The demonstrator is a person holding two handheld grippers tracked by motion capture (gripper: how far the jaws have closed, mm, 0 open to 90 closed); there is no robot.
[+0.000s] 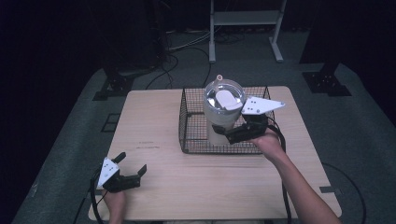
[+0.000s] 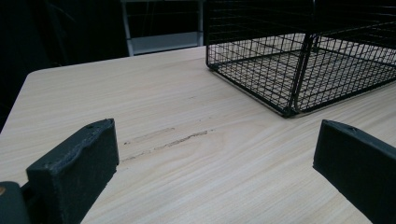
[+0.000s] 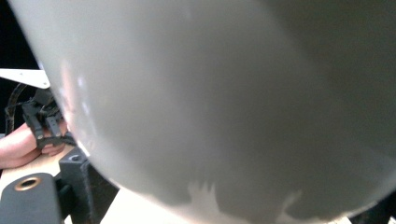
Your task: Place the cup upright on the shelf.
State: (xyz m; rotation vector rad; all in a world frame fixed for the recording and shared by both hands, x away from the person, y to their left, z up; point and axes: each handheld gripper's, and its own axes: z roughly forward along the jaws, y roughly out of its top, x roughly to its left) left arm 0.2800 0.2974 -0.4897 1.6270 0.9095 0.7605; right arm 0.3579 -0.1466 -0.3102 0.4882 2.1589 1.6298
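Note:
A large white tumbler [image 1: 223, 105] with a clear domed lid hangs tilted over the black wire basket [image 1: 191, 140] at the table's far middle. My right gripper [image 1: 232, 134] is shut on its lower body from the right. In the right gripper view the tumbler's pale wall [image 3: 224, 93] looms close, and one black finger [image 3: 79, 179] presses against it at the lower left. I cannot tell whether its base touches the basket floor. My left gripper [image 1: 132, 163] rests low at the near left of the wooden table [image 1: 154, 126], open and holding nothing. The left gripper view has it [image 2: 215, 168] facing the basket's corner [image 2: 292, 109].
Faint dark scuffs [image 2: 163, 140] mark the tabletop in front of the left gripper. Beyond the table's far edge stand a white metal frame [image 1: 245, 18], floor cables [image 1: 187, 46] and two black stand bases [image 1: 327, 81] [image 1: 114, 86]. The person's other hand [image 3: 23, 149] appears far off in the right gripper view.

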